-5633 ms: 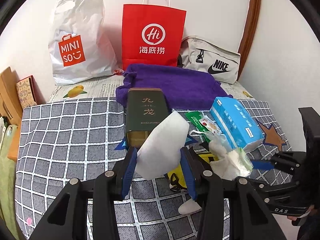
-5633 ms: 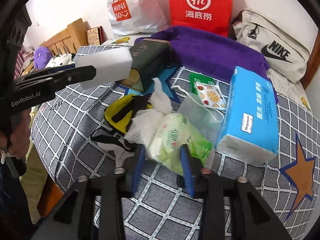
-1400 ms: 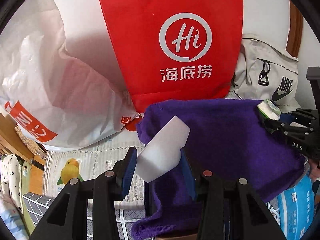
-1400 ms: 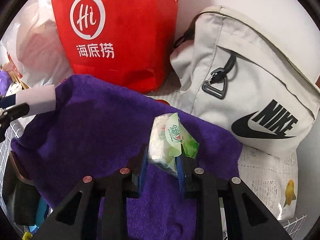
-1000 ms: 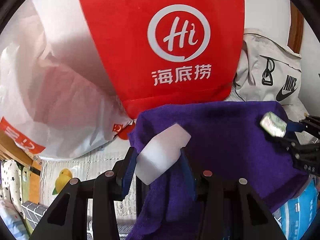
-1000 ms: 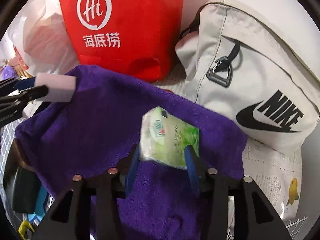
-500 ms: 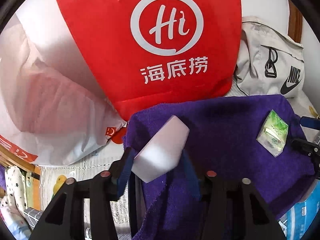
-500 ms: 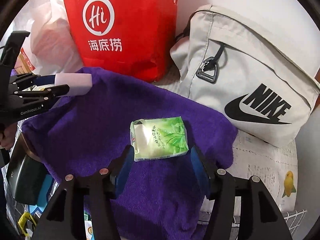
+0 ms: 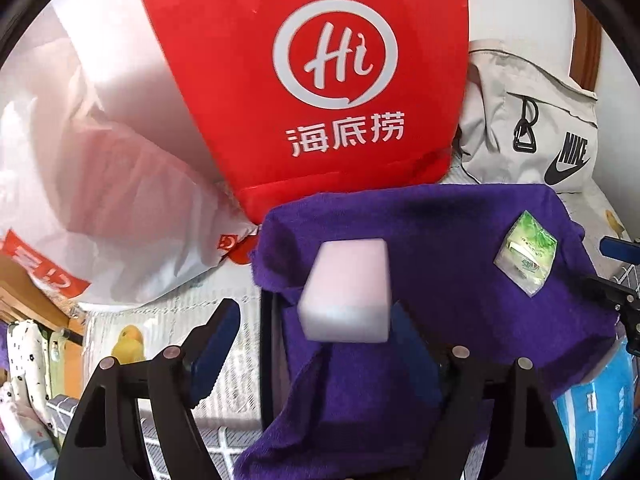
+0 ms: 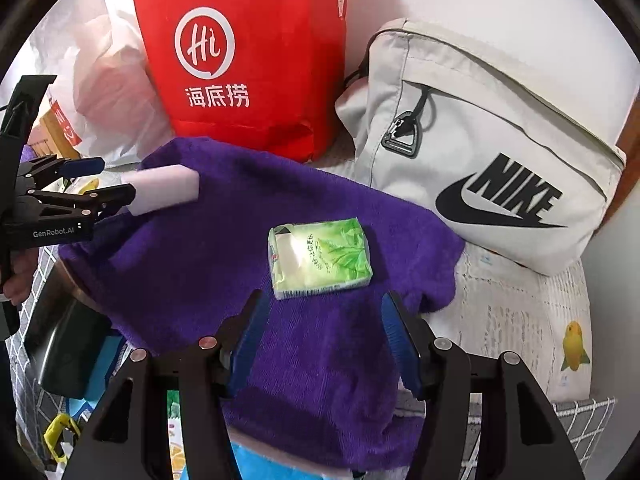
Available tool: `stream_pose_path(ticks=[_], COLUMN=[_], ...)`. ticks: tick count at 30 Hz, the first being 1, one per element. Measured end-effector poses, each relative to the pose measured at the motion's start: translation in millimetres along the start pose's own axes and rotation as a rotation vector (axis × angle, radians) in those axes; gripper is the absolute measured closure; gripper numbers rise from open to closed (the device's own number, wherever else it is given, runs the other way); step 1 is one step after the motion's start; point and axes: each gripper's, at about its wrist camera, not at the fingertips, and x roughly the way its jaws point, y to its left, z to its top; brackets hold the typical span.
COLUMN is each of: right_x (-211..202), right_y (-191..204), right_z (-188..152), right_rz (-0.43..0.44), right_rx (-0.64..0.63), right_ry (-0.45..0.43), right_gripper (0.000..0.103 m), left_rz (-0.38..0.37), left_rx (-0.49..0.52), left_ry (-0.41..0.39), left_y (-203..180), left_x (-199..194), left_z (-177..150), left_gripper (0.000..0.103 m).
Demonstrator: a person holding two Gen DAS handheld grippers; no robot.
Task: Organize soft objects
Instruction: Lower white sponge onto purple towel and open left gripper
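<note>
My left gripper (image 9: 310,354) jaws are opening, the white sponge (image 9: 346,290) dropping free at the purple towel's (image 9: 460,240) left edge. Right gripper (image 10: 322,338) jaws stand apart, tissue pack (image 10: 320,258) lying mid-towel. Next, I judge: withdraw and fetch remaining soft items.

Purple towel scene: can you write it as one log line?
left hand-held gripper: opening, white foam block between | right hand-held gripper: open | green tissue pack: on purple towel

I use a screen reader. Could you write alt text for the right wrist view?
A green tissue pack lies on a purple towel, just beyond the open jaws of the right gripper. Behind stand a red paper bag and a grey Nike bag.
</note>
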Motion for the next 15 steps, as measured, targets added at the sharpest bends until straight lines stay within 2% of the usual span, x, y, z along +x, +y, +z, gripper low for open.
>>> stream_pose_path(ticks=[7,12,15], right_x=[-29.0,-49.6,-60.1], right_y=[4.0,9.1,17.3], right_z=[-11.9,-26.6,-38.5], right_rz=[0.025,0.063,0.073], right_rx=[0.047,0.100,0.107], right_ry=[-0.016,-0.010,-0.011], right_gripper=[0.045,0.045,0.045], left_rz=[0.009,0.022,0.004], left_rx=[-0.018,-0.025,-0.044], left_ry=[0.004,-0.014,-0.028], left_y=[8.2,9.8,12.0], left_x=[-29.0,-58.0,-77.9], left_z=[-15.3,-34.1,-50.9], left_gripper=[0.026,0.026,0.026])
